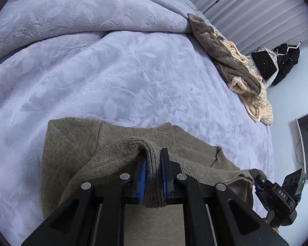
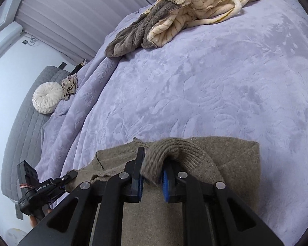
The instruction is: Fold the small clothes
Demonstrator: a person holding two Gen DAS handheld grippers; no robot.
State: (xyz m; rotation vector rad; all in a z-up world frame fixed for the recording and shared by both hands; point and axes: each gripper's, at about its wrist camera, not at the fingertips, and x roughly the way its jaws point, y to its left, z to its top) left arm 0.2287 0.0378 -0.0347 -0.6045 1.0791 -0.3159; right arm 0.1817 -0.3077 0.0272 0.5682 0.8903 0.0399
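An olive-brown knit sweater (image 1: 71, 143) (image 2: 240, 160) lies flat on the lavender bedspread (image 1: 133, 71) (image 2: 215, 82), its ribbed collar pointing away from me. My left gripper (image 1: 154, 153) is shut on a raised ribbed fold of the sweater, pinched between its blue pads. My right gripper (image 2: 154, 160) is likewise shut on a bunched ribbed edge of the same sweater. Each gripper shows in the other's view, the right gripper (image 1: 256, 174) at the sweater's right corner and the left gripper (image 2: 69, 176) at its left corner. The sweater's near part is hidden under the gripper bodies.
A heap of brown and cream fleece clothes (image 1: 236, 69) (image 2: 184, 16) lies farther up the bed near its edge. A round white cushion (image 2: 47, 97) sits on a grey quilted surface beside the bed. Dark items (image 1: 285, 61) stand on the floor beyond the bed edge.
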